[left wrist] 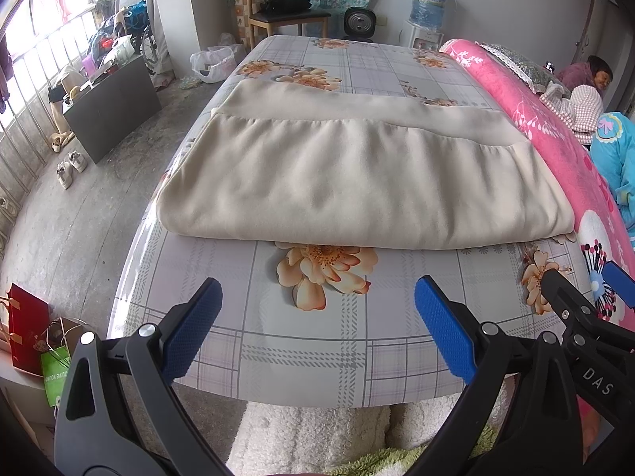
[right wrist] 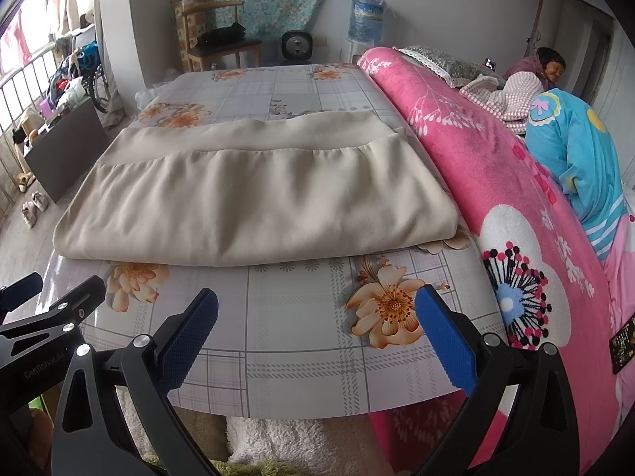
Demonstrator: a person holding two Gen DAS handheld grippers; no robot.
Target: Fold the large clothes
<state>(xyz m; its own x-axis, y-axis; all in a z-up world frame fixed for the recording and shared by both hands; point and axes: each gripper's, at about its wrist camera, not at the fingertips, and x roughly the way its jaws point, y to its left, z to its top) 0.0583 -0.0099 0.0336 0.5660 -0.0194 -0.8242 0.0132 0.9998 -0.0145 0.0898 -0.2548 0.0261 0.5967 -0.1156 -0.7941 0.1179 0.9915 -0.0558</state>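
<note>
A large cream garment lies folded into a wide rectangle on the floral, checked table cover, its thick folded edge facing me. My left gripper hovers open over the bare cover just in front of that edge, nothing between its blue pads. My right gripper is open too, at the same distance from the garment, slightly to the right. Each gripper shows at the edge of the other's view: the right gripper and the left gripper.
A pink floral blanket runs along the table's right side, with a person lying beyond it. To the left the floor drops away, with a dark box, shoes and bags. A chair stands behind the table. White fluffy fabric lies under the near edge.
</note>
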